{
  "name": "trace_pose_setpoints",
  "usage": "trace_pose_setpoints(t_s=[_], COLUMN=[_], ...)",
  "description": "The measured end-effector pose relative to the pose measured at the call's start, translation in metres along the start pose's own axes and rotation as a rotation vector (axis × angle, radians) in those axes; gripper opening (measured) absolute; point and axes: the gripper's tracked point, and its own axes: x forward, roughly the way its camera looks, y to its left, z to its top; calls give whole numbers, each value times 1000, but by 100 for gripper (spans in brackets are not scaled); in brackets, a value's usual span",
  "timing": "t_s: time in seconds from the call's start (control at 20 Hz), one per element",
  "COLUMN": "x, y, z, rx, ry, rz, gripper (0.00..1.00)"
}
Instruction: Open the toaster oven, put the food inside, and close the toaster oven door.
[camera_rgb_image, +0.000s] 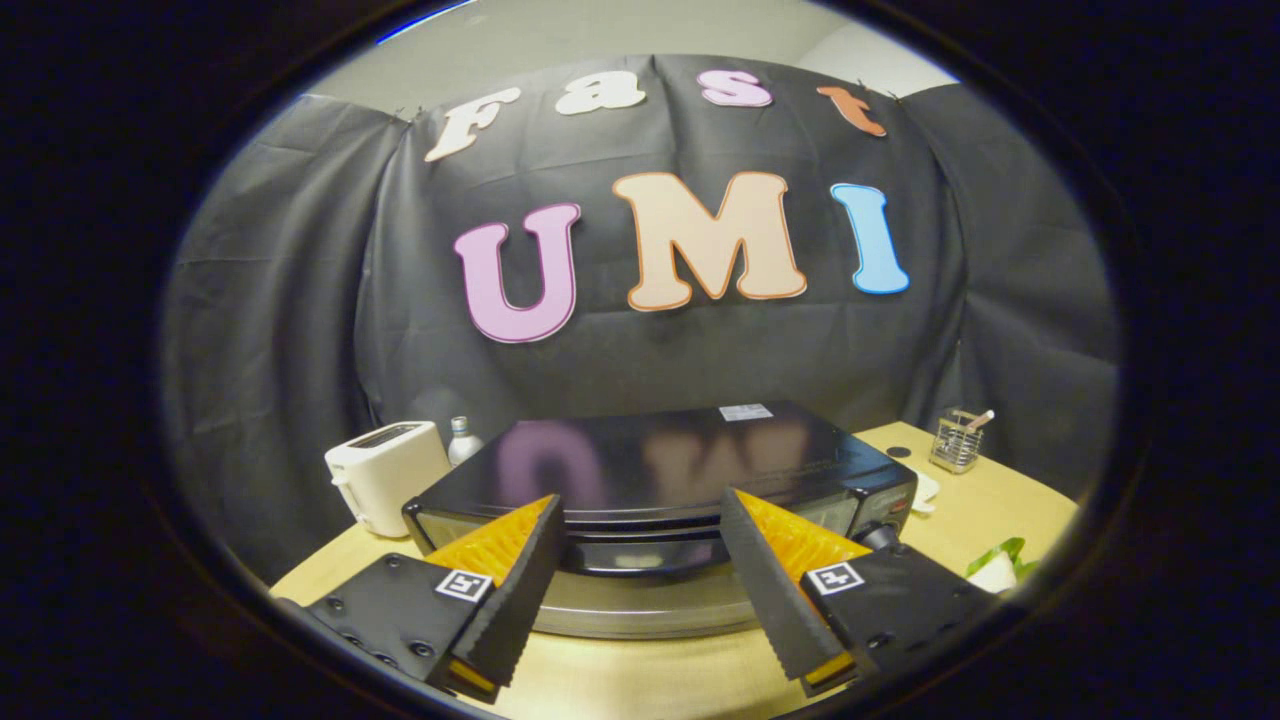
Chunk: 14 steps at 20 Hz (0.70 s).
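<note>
tongs (640, 560) stand apart, holding nothing, fingers flanking the toaster oven (660, 490) door just ahead on the tabletop (640, 680). door appears closed; opening is not yet begun. risk: fingers slipping off the smooth door handle, or pushing the oven backward. white toaster (385, 475) and a bottle (461, 438) stand beside it, a utensil holder (955, 442) beyond, greens (995, 560) near, possibly the food.

Staged kitchen booth, not a real home: black cloth wall (300, 300), wooden table (1000, 500) with toaster oven (650, 465), white toaster (385, 475), bottle (461, 438), wire utensil holder (955, 445)
</note>
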Motion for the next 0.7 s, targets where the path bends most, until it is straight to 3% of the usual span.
trace_pose_setpoints(t_s=[0.3,0.6,0.7], x=[-42,-93,-102], y=[-2,-6,-15], z=[-14,-54,-73], rx=[-28,-120,-46], ry=[-2,210,323], rz=[10,50,35], gripper=[97,97,93])
